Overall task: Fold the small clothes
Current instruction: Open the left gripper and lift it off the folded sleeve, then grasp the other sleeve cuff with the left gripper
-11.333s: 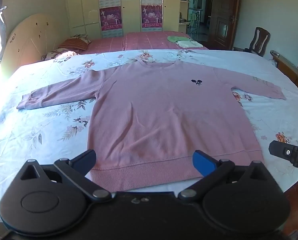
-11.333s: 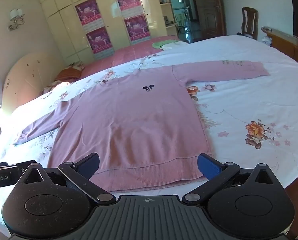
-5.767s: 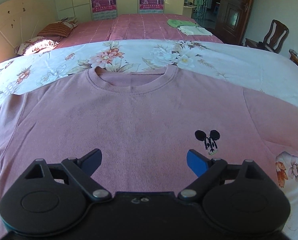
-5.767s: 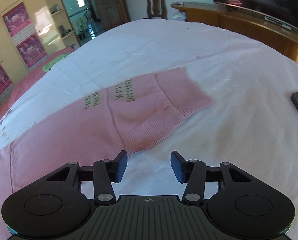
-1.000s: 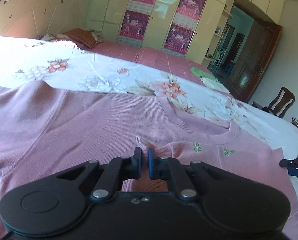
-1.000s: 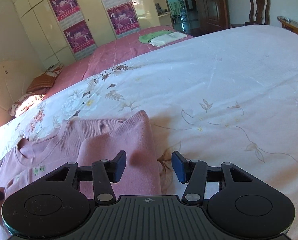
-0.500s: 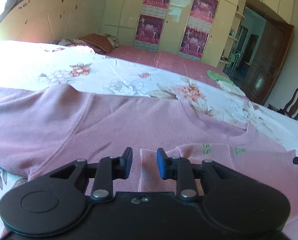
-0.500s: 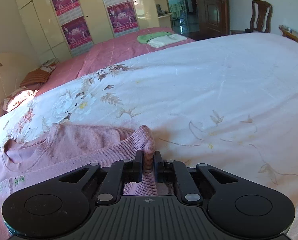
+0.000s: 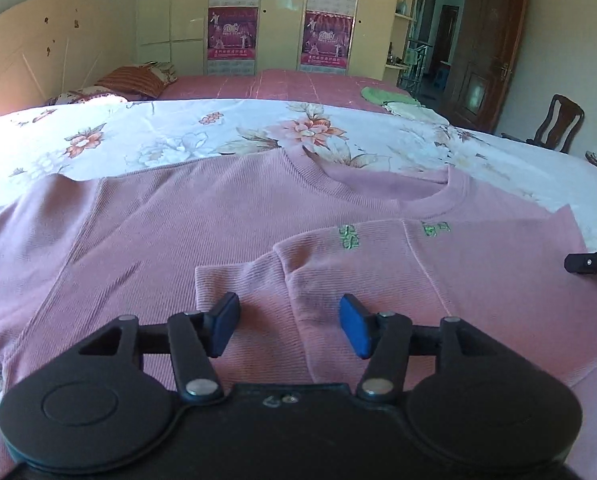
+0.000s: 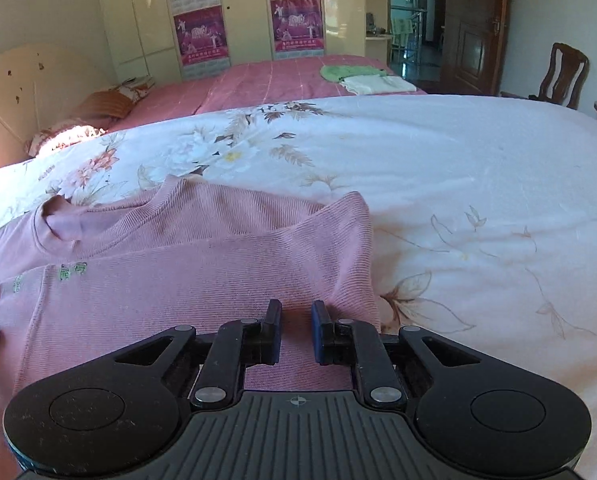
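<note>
While my left gripper (image 9: 288, 328) is opening over the folded sleeve (image 9: 378, 272), my right gripper (image 10: 295, 332) pinches the sweater (image 10: 218, 272) fold on the bed (image 10: 458, 180).

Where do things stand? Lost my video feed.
Left gripper opening, sleeve cuff lying loose between its jaws. Right gripper pinched on the pink sweater at the folded edge. One sleeve folded across the chest. Nothing in the way.
</note>
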A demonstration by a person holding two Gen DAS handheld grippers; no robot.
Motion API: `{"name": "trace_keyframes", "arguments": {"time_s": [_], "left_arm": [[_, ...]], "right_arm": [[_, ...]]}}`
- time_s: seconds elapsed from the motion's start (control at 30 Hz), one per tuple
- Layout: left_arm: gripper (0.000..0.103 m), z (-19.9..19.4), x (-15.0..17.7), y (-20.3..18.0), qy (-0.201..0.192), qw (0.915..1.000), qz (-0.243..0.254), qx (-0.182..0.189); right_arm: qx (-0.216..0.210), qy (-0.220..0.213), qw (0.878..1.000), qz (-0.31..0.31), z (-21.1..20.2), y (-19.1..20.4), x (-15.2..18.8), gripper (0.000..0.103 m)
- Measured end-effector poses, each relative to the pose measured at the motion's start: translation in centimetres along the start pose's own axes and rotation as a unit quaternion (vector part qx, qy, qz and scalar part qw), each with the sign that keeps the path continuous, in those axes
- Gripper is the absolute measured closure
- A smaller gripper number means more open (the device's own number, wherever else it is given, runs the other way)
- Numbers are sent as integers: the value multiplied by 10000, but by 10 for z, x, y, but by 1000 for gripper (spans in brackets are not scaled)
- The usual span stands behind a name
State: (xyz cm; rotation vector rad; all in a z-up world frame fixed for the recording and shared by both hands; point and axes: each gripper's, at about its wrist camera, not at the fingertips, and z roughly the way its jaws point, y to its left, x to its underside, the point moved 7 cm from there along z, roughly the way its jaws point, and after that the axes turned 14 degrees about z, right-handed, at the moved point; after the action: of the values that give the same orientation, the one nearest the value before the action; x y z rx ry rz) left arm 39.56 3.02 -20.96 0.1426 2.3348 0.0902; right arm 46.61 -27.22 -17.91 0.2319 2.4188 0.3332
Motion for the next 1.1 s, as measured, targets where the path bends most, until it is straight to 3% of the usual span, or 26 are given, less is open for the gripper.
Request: {"name": "trace_keyframes", "arguments": {"time_s": [0.1,0.2,0.27,0.3,0.67,0.83,1.1], "left_arm": [[46,-18,2,4,-26,9997,-239,96],[44,-30,10,-4,-2,9998,-98,151],[42,-29,18,-9,114,9998,37,139],[42,-25,22,-10,193,9997,94,123],[41,-26,19,-15,479,9985,232,-89],[36,-43,18,-12,553,9985,51,-33],[31,-77,27,11,557,9982,-11,-235]], "right_arm": [[-195,-136,9996,-147,-22,8,4,89],[-218,-170,9981,-554,-36,20,24,81],[-85,-190,9972,-719,-37,20,38,48],[9,-156,9969,-768,-34,17,46,43],[58,97,9967,-801,-42,24,72,43],[-330,37,9978,-581,-64,34,69,43],[-940,142,9932,-669,-85,86,86,43]]}}
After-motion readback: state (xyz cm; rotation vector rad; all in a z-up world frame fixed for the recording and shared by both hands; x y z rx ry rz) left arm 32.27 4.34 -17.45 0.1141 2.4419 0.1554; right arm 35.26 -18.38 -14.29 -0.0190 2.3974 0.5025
